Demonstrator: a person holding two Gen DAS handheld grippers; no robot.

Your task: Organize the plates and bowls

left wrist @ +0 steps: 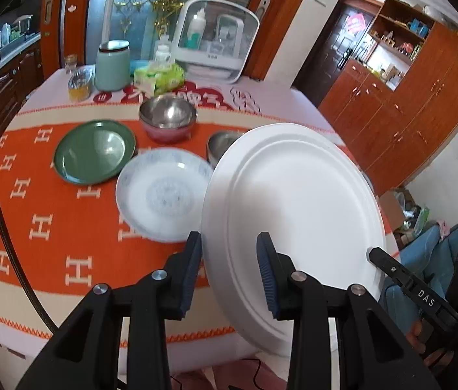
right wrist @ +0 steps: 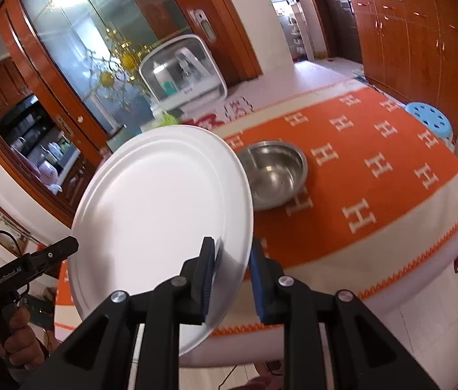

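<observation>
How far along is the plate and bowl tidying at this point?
Done: little. One steel bowl appears nested in a pink bowl.
In hand: the white plate is held tilted in the air, with the left gripper and right gripper each clamping its rim.
Left: the green plate, patterned plate and second steel bowl lie separate, unstacked.

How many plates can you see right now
3: white plate tilted between both grippers, patterned plate flat on the table beside it, green plate further left. The white plate may hide others.
</observation>
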